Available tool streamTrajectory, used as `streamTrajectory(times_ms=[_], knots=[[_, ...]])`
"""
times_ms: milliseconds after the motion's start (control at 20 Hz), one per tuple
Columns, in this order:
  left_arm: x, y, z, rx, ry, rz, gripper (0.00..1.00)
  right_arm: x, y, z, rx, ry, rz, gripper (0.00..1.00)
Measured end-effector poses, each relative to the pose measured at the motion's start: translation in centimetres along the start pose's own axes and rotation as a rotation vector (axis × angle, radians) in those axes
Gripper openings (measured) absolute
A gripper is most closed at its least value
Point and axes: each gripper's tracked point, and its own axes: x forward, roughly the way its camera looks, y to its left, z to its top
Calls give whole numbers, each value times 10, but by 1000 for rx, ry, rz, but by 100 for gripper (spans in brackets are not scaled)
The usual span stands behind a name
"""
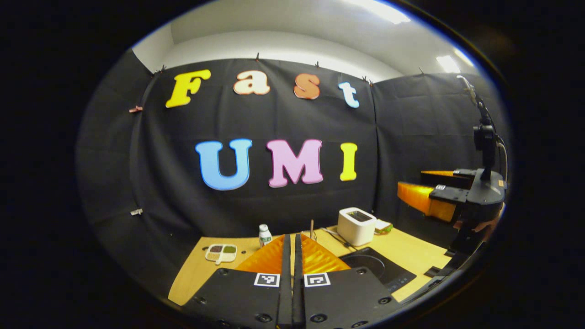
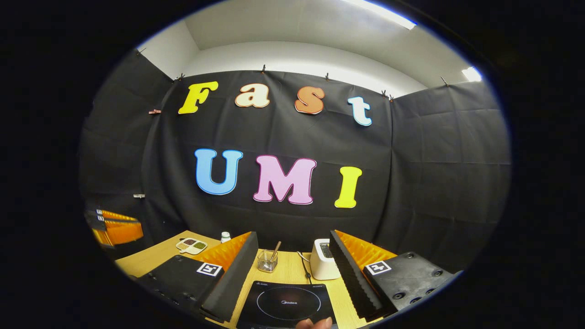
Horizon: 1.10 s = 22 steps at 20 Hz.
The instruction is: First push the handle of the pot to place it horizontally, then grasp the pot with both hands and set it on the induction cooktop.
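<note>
Both grippers are being held high above the wooden table (image 2: 151, 256), and nothing is being gripped. The left gripper (image 1: 292, 246) is being kept closed, its two black fingers lying against each other with nothing between them. The right gripper (image 2: 292, 265) is being kept wide open, with its orange-backed fingers spread far apart and empty; in the left gripper view it is being seen raised at the right edge.

The black induction cooktop (image 2: 283, 304) is lying on the table just below the right gripper, and its cooking ring is bare. Behind it a white toaster (image 2: 322, 265) and a small glass with a stick (image 2: 267, 260) are standing. Farther left, a divided dish (image 2: 192, 246) and a small white bottle (image 2: 225, 236) are being seen.

The pot cannot be found in these pictures, so its place and the direction of its handle cannot be told. Judging from this, the task is only being started: the handle is probably not yet pushed, and the two-handed grasp and the placing on the cooktop are left.
</note>
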Motion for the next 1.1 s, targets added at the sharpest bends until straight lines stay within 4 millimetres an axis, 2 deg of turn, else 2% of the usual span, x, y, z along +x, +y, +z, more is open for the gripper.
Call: streamTrajectory(times_ms=[200, 400, 500, 600, 700, 950, 1100], knots=[[6, 11, -53, -71, 202, 7, 5, 0, -5, -4, -7, 6, -6, 98], [-2, 15, -114, -53, 417, -12, 5, -1, -14, -9, 12, 17, -20, 98], [-5, 10, -150, -33, 555, -55, 5, -2, -20, -14, 17, 26, -32, 98], [-14, -6, -187, -70, 681, -137, 5, -3, -25, -18, 27, 37, -46, 98], [-27, -12, -220, -103, 800, -183, 5, -5, -31, -20, 38, 43, -56, 98], [-40, -5, -279, -109, 1001, -202, 6, -10, -50, -25, 36, 53, -95, 98], [-37, -4, -300, -137, 1079, -191, 5, -12, -62, -26, 47, 60, -120, 98]])
